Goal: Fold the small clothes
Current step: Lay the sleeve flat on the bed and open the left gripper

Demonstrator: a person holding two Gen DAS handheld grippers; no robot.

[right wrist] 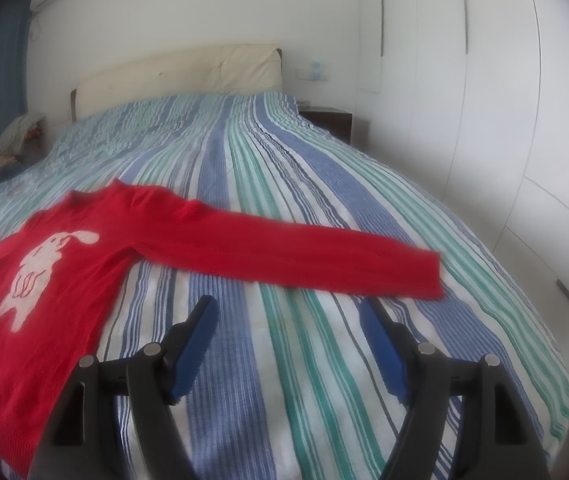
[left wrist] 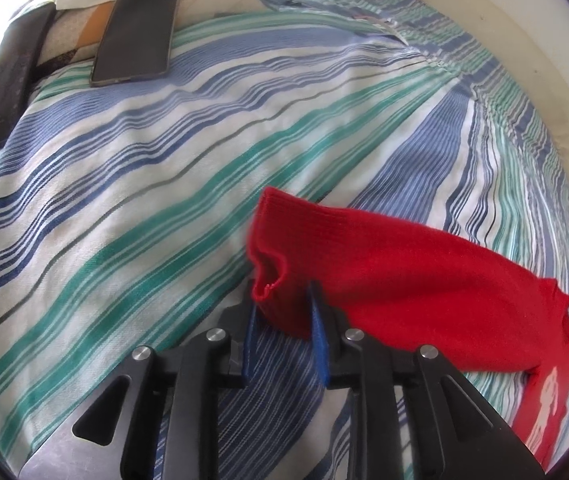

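Observation:
A red sweater [right wrist: 84, 280] with a white animal figure [right wrist: 36, 272] lies flat on the striped bedspread [right wrist: 284, 180]. One sleeve [right wrist: 304, 256] stretches out to the right, just beyond the fingertips of my right gripper [right wrist: 286, 304], which hovers open and empty over the bed. In the left wrist view the other sleeve [left wrist: 424, 280] runs in from the right. Its cuff [left wrist: 272, 240] stands between the blue pads of my left gripper [left wrist: 282, 300]. The cuff's mouth gapes round and unsqueezed, so the jaws are slightly apart around it.
A dark phone [left wrist: 136, 32] and a long black flat device [left wrist: 4, 88] lie on a patterned pillow [left wrist: 68, 40] at the far left. A cream headboard [right wrist: 180, 72], a dark nightstand [right wrist: 332, 120] and white wardrobe doors [right wrist: 484, 80] border the bed.

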